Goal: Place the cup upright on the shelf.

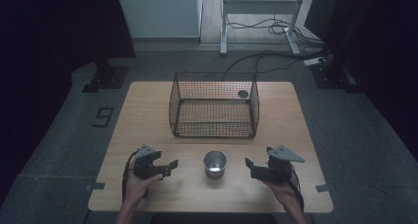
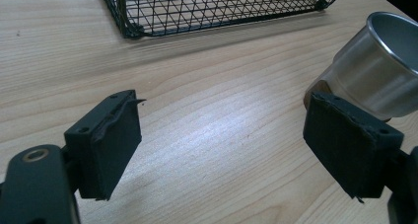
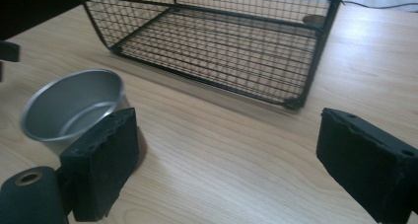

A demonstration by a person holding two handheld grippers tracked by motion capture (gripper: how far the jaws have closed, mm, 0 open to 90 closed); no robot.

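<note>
A small metal cup [image 1: 215, 164] stands upright near the front of the wooden table [image 1: 143, 110], between my two grippers. Behind it sits a black wire basket [image 1: 214, 105]. My left gripper [image 1: 168, 166] is held to the cup's left, jaws open over bare wood; in the left gripper view [image 2: 222, 150] the cup [image 2: 379, 66] shows just beyond the right pad. To the right of the cup my right gripper [image 1: 250, 166] is open with nothing between its pads. In the right gripper view [image 3: 226, 165] the cup [image 3: 74, 110] stands behind the left pad and the basket [image 3: 217, 41] lies ahead.
A dark round hole [image 1: 243, 93] in the tabletop shows through the basket's far right corner. Beyond the table are a desk frame [image 1: 259, 17], loose cables [image 1: 276, 29] on the floor and a dark stand base [image 1: 106, 78] at the left.
</note>
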